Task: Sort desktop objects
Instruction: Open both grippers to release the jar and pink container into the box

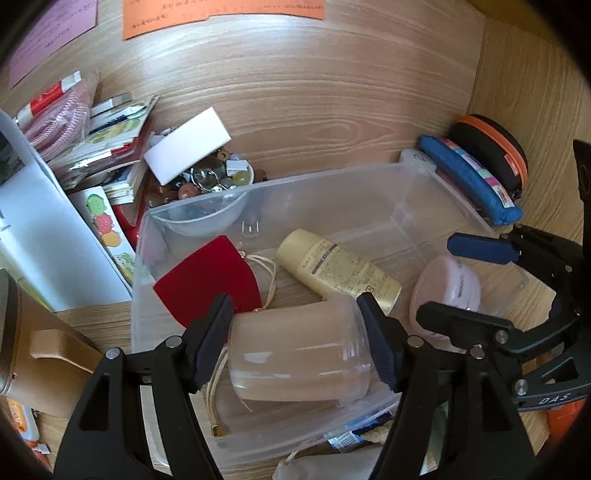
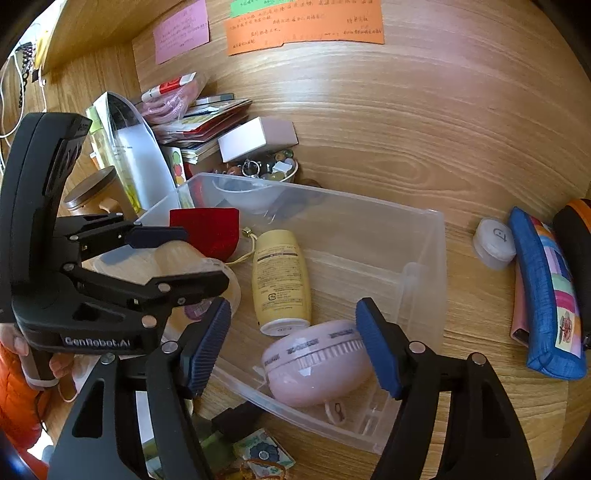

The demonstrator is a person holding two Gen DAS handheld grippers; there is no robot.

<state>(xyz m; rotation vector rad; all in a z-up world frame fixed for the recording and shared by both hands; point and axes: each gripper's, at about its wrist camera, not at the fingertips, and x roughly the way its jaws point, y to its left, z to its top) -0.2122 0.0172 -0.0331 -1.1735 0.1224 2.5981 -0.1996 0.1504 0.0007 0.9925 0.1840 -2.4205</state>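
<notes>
Wood-grain worktop (image 2: 369, 122) is spreading under everything we are seeing, pale and streaked, with one orange paper sheet (image 2: 306, 26) and one pink one (image 2: 181, 31) lying flat at the far edge. We are looking into one clear plastic bin (image 2: 424, 258), rectangular and thin-walled, standing on the worktop. Inside it we are counting four things: a cream cylindrical bottle (image 2: 280, 280) lying on its side, a soft red velvet pouch (image 1: 210, 280) with a pale cord, a translucent jar (image 1: 299, 354) lying on its side, and a round pink case (image 2: 317, 362) with ribbed edging. Beyond the bin, one small bowl of beads and trinkets (image 1: 218, 177) is sitting with a white rectangular box (image 1: 188, 146) resting on it, beside a loose pile of printed packets. To the right, a blue fabric pencil case (image 2: 546, 295) with coloured patches and one small white round tub (image 2: 495, 243) are lying on the wood. Our left gripper (image 1: 299, 343) is standing apart around the jar, its ridged blue pads at either side, though we cannot tell whether they are touching it. Our right gripper (image 2: 295, 350) is standing apart with the pink case between its pads, with a clear gap on the left side.
</notes>
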